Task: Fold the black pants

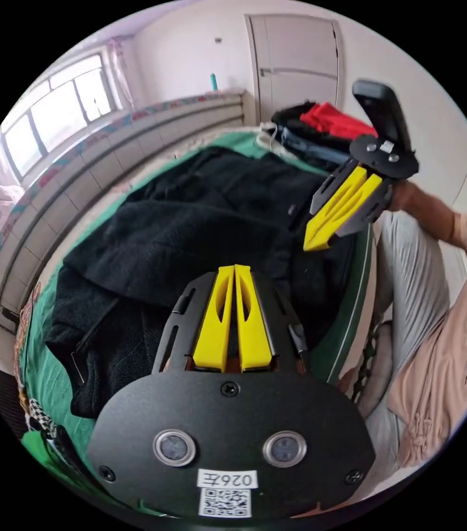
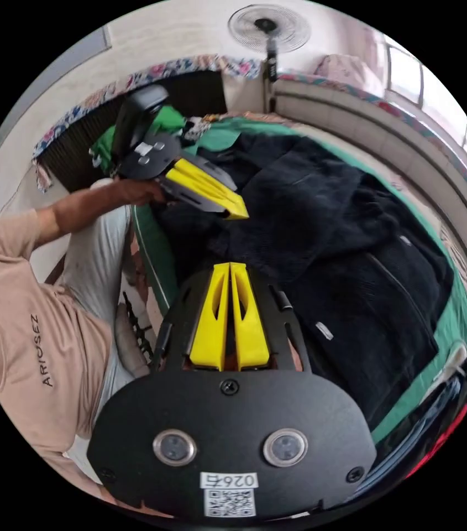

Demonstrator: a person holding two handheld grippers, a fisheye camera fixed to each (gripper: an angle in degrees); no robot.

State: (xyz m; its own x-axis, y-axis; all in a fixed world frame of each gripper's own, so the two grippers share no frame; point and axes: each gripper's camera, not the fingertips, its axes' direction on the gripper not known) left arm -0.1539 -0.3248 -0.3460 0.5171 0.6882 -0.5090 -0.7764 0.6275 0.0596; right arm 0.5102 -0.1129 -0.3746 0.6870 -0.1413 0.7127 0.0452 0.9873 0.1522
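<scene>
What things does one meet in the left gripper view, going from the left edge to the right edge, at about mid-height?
Window → tiled ledge → black pants → right gripper, jaws together → person's grey trouser leg → person's pink shirt.

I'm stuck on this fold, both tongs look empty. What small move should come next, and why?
Probably open the left tongs and lower them onto the near edge of the black pants: both they and the right tongs are shut on nothing, above the cloth.

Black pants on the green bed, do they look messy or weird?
Yes. The black pants lie bunched in uneven, overlapping folds on the green cover, not flat. Both grippers, left and right, are shut, holding nothing.
</scene>
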